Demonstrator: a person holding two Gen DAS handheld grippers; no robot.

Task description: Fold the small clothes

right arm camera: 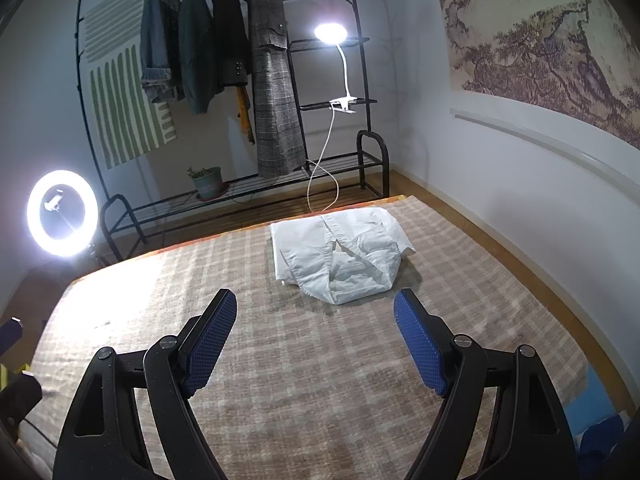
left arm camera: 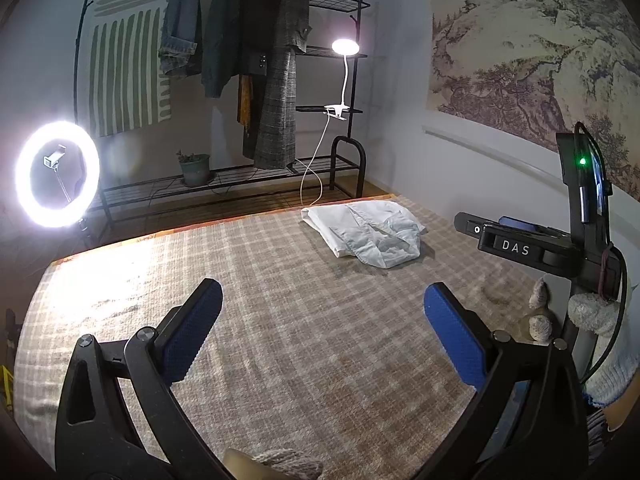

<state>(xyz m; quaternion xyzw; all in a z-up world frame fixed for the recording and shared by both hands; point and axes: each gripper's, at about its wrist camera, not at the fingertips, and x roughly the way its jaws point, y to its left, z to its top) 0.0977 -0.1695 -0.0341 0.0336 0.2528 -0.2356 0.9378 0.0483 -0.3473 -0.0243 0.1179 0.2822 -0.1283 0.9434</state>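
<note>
The left gripper (left arm camera: pixel 322 308) hovers with jaws spread wide and empty over the plaid blanket (left arm camera: pixel 280 340); the white shirt (left arm camera: pixel 362 234) lies crumpled ahead and to its right, near the far edge; the right gripper (right arm camera: pixel 316 316), equally wide and empty, faces the shirt (right arm camera: pixel 340 252) nearly head-on and seems nearer.

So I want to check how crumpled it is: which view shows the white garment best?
The right wrist view: the white garment lies near the centre, straight ahead beyond the open jaws, larger, creases clear. In the left wrist view it lies off to the right, smaller and seen more obliquely.
</note>
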